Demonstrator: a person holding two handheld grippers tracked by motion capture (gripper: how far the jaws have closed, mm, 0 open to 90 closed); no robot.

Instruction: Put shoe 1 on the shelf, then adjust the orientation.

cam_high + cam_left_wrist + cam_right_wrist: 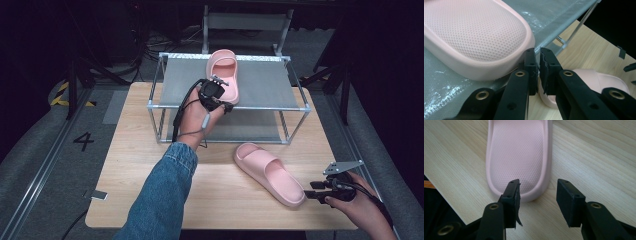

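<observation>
Spread wide, the right gripper (pixel 537 203) is aimed at the heel of the pink foam slipper (pixel 270 172) on the wooden table (pixel 150 195) — its long axis running away; the left gripper (pixel 538 72) is nearly closed, empty, beside the shelved slipper (pixel 225 75).

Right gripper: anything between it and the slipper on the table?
Nothing. In the right gripper view the open right gripper sits just short of the table slipper's heel, with bare wooden table beneath. The high view agrees.

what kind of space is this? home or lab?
Likely a lab data-collection station: wooden table against dark curtains, floor marker "4", cables on the floor, and a small metal shoe rack with pink slippers as props.
</observation>
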